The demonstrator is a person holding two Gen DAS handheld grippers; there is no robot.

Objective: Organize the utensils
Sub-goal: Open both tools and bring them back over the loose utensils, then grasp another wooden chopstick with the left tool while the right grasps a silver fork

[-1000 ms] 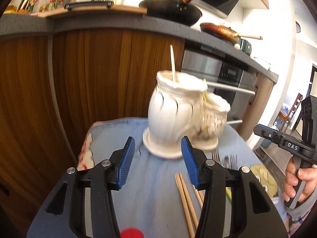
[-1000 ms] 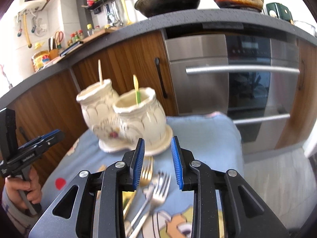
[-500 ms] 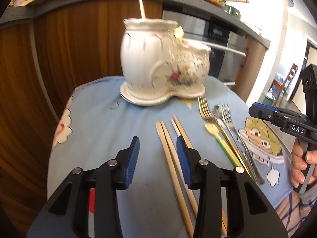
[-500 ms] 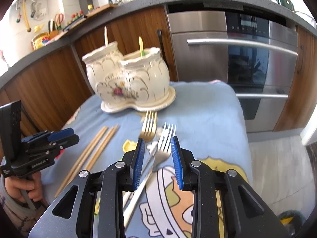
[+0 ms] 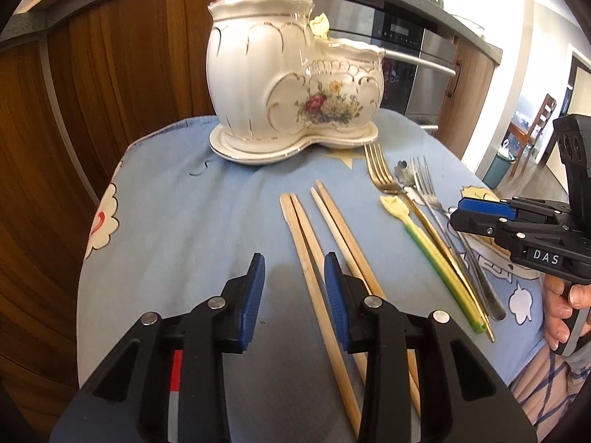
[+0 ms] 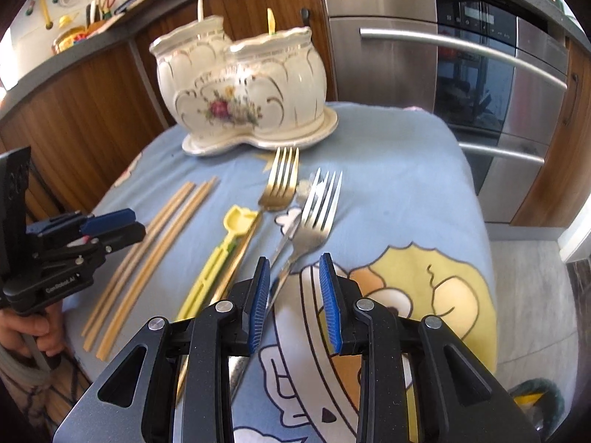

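A white ceramic two-pot utensil holder (image 5: pixel 291 96) (image 6: pixel 240 88) stands at the far end of the blue cloth, with one stick in each pot. Several wooden chopsticks (image 5: pixel 317 258) (image 6: pixel 147 247), a gold fork (image 5: pixel 384 177) (image 6: pixel 280 181), a silver fork (image 6: pixel 317 210) (image 5: pixel 428 192) and a yellow-green utensil (image 5: pixel 424 251) (image 6: pixel 218 262) lie on the cloth. My left gripper (image 5: pixel 293 288) is open and empty, low over the chopsticks. My right gripper (image 6: pixel 293 295) is open and empty, just above the silver fork's handle.
The blue cartoon-print cloth (image 5: pixel 177 221) (image 6: pixel 399 170) covers a small table. Wooden cabinets (image 5: pixel 110 74) and a steel oven (image 6: pixel 443 55) stand behind it. The table drops off to the floor at right (image 6: pixel 524 280).
Both grippers have pulled back from the holder and dropped low over the cloth. The left one now hovers over the chopsticks, the right one over the silver fork's handle.
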